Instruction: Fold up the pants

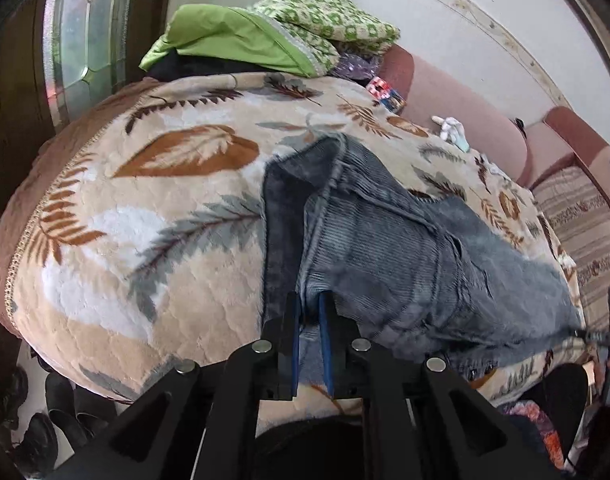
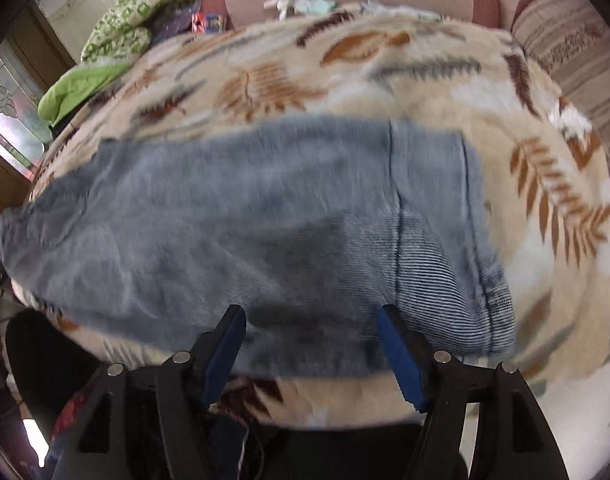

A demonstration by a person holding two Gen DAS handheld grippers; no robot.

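Observation:
Grey-blue corduroy pants (image 1: 385,248) lie partly folded on a beige blanket with a leaf print (image 1: 165,200). In the left wrist view, my left gripper (image 1: 309,300) sits at the near edge of the pants. Its blue pads stand narrow, pinching a ridge of the cloth. The right wrist view is blurred. There the pants (image 2: 245,208) stretch across the blanket (image 2: 385,68), and my right gripper (image 2: 309,314) hovers over their near edge. Its jaws are spread wide and the pads (image 2: 399,352) press on nothing.
A pile of green bedding (image 1: 265,36) lies at the far end of the blanket. A pink sofa back (image 1: 465,108) runs behind, with a small white cloth item (image 1: 451,128) against it. A striped cushion (image 1: 585,220) is at the right. Dark shoes (image 1: 45,420) sit on the floor at lower left.

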